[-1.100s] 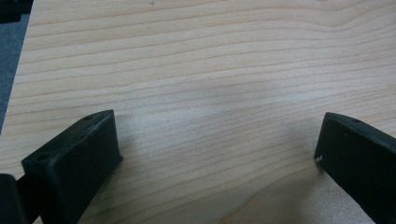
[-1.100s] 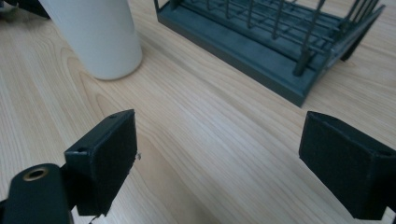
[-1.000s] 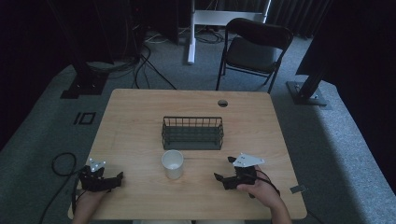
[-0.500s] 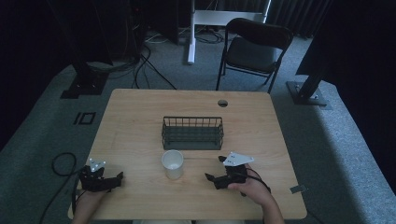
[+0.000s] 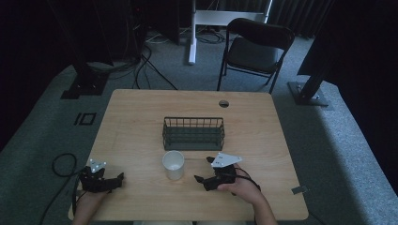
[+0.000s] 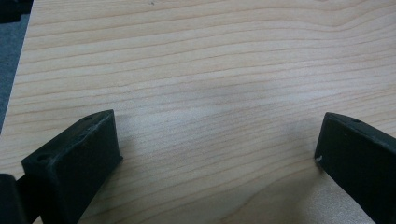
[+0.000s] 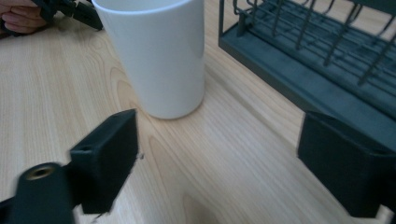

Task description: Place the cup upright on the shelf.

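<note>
Beside the white cup (image 7: 156, 56), right tongs (image 7: 217, 158) spread wide, empty, left tongs (image 6: 219, 149) likewise released.

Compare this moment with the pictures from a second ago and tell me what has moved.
The right gripper has moved left across the wooden table toward the white plastic cup, jaws open and apart from it; nothing has been taken hold of. The left gripper stays open near the table's front left corner. The cup and the dark wire basket have not shifted.
</note>
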The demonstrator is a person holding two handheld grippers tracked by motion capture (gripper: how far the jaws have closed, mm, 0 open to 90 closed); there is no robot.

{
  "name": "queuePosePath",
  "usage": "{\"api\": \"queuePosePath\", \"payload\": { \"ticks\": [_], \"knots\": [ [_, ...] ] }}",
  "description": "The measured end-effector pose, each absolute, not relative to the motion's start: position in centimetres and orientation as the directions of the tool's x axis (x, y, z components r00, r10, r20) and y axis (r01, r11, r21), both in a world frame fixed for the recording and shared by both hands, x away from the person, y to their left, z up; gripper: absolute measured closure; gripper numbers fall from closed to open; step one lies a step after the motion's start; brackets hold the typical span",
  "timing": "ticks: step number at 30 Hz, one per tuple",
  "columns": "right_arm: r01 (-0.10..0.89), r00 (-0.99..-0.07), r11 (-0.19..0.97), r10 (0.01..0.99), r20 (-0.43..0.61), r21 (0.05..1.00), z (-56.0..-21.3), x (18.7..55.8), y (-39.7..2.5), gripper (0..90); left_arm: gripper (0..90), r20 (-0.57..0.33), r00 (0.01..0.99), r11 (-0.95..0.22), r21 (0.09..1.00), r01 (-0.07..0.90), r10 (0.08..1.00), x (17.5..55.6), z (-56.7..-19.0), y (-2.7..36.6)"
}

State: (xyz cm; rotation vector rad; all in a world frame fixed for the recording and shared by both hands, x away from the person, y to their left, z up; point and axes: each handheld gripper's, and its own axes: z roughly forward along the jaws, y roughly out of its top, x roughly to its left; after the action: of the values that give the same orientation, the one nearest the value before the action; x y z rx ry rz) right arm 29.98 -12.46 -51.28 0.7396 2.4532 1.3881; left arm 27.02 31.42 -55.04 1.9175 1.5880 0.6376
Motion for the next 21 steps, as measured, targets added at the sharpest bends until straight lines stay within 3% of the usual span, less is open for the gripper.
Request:
{"api": "queuePosePath", "payload": {
  "ticks": [21],
  "knots": [
    [0.276,-0.89,0.454,0.454,0.046,0.847,-51.5,30.4,-8.0,13.3,0.1,0.006,0.184,-0.138,0.686,0.714,0.983,27.0,-55.0,31.4]
  ]
}}
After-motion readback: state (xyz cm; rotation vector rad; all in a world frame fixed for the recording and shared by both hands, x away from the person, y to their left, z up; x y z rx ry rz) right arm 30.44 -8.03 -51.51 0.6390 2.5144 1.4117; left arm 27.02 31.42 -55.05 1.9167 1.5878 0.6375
